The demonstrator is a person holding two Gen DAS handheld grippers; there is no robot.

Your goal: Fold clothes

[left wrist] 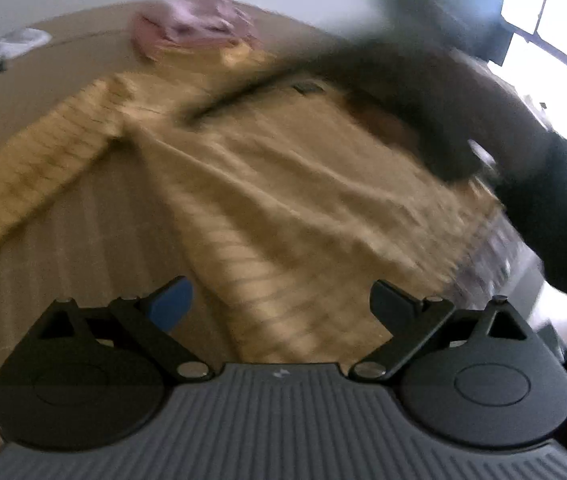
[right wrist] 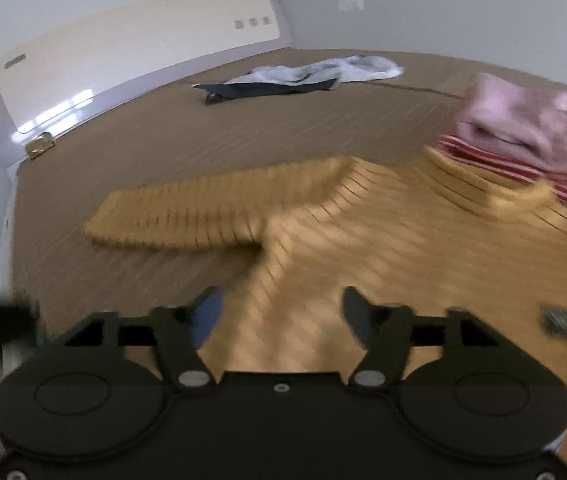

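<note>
The left gripper [left wrist: 281,300] is held above the lower part of the mustard-yellow ribbed knit sweater [left wrist: 283,184], its two black fingers spread wide with nothing between them; one finger carries a blue pad [left wrist: 171,304]. The right gripper [right wrist: 279,312] is likewise spread and empty, poised over the sweater [right wrist: 383,240] body near the sleeve junction. In the left wrist view, a dark blurred shape [left wrist: 423,92] crosses over the sweater's far side (motion blur prevents telling exactly what it is), with a dark sleeve [left wrist: 563,220] beside it.

The sweater lies flat on the brown woven surface [right wrist: 163,152], one sleeve [right wrist: 187,216] extended sideways from the body. A small dark label [right wrist: 561,320] sits on the sweater. Touching the sweater's collar is a pile of folded clothes: pink fabric [right wrist: 519,120] over red-and-white stripes [right wrist: 503,164]. Well beyond the sweater lie a white garment [right wrist: 323,70] and a dark garment [right wrist: 267,88], touching each other. White walls [right wrist: 443,0] rise behind the surface. A bright window [left wrist: 555,12] shows beyond the sweater in the left wrist view.
</note>
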